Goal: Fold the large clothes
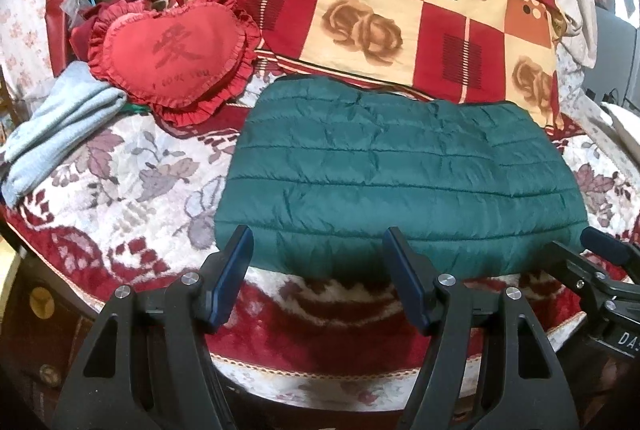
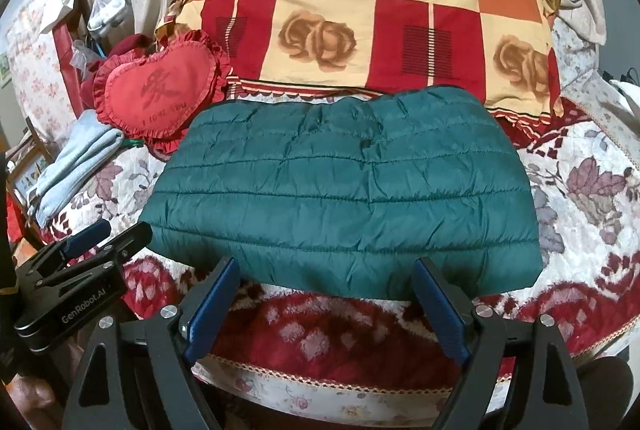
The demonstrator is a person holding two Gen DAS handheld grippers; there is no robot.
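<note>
A dark green quilted puffer jacket (image 1: 400,174) lies folded into a compact rectangle on the floral bed cover; it also shows in the right wrist view (image 2: 340,198). My left gripper (image 1: 318,250) is open and empty, its fingers just short of the jacket's near edge. My right gripper (image 2: 326,278) is open and empty at the jacket's near edge. The right gripper shows at the far right of the left wrist view (image 1: 600,242). The left gripper shows at the left of the right wrist view (image 2: 108,234).
A red heart-shaped cushion (image 1: 172,50) and a folded light blue garment (image 1: 60,122) lie to the left. A red and cream patterned quilt (image 1: 392,14) is stacked behind the jacket. The bed's front edge (image 2: 320,382) runs below the grippers.
</note>
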